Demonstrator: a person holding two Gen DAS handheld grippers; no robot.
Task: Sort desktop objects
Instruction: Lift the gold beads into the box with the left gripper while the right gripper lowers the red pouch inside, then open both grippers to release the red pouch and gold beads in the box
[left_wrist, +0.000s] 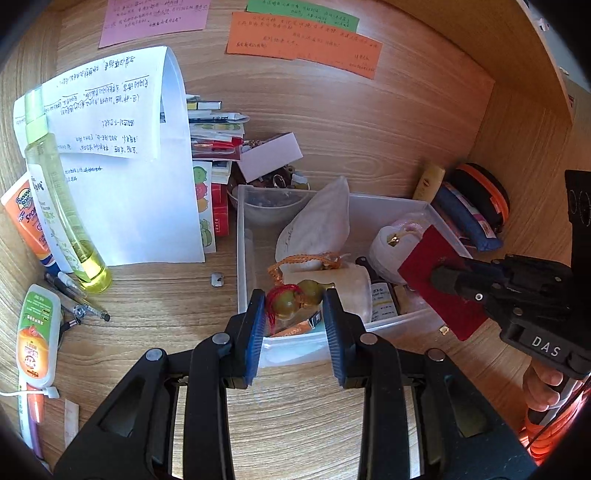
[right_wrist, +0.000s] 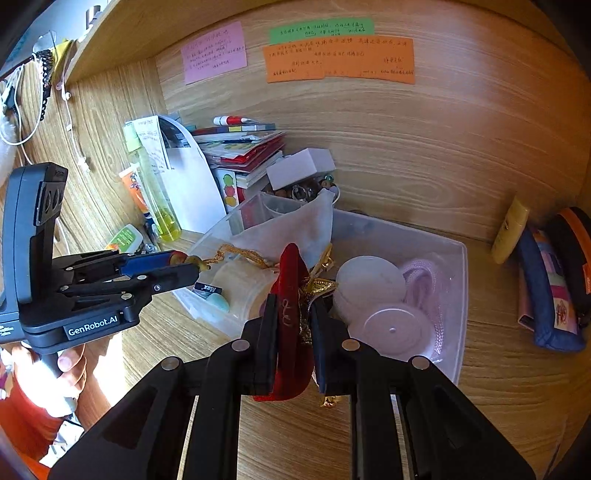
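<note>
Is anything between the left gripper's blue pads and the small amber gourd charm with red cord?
Nothing visible. The left gripper is shut on the amber gourd charm, held above the clear plastic bin; its pads touch the charm directly.

Coloured wall notes (right_wrist: 338, 59) (handwritten)

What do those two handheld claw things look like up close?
Both are black plastic with jointed link arms and round silver pins. The left claw has ribbed blue pads on its fingers and white "GenRobot.AI" lettering on its side. The right claw has darker pads and the white letters "DAS" on its body. Each sits on a hand grip.
</note>
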